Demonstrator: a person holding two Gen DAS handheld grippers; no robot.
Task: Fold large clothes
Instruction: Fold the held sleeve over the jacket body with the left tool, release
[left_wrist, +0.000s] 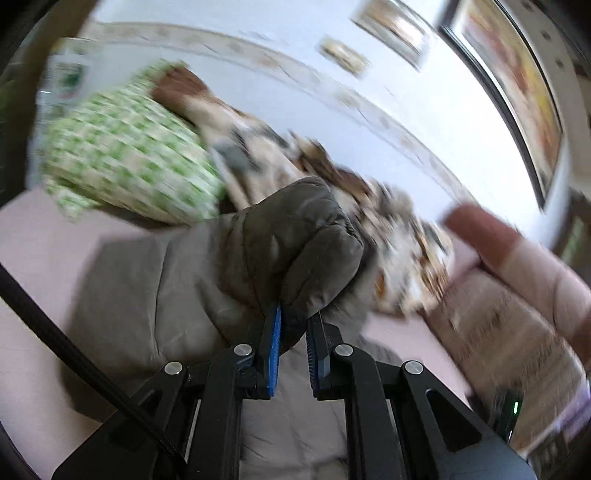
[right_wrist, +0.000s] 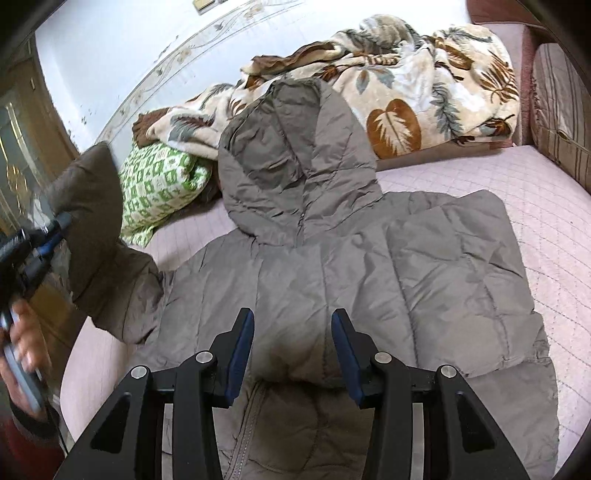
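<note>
A grey-brown hooded puffer jacket (right_wrist: 332, 258) lies spread on the pink quilted bed (right_wrist: 546, 206), hood (right_wrist: 295, 155) pointing away. My left gripper (left_wrist: 293, 314) is shut on the jacket's sleeve (left_wrist: 295, 240) and holds it lifted above the bed; it also shows in the right wrist view (right_wrist: 55, 229) at the left, with the raised sleeve (right_wrist: 92, 221). My right gripper (right_wrist: 292, 321) is open and empty, hovering over the jacket's middle.
A leaf-patterned blanket (right_wrist: 406, 85) is bunched at the bed's far side. A green-and-white pillow (right_wrist: 155, 184) lies to the hood's left. A striped cushion (right_wrist: 561, 122) stands at the right. A white wall (right_wrist: 110, 55) runs behind.
</note>
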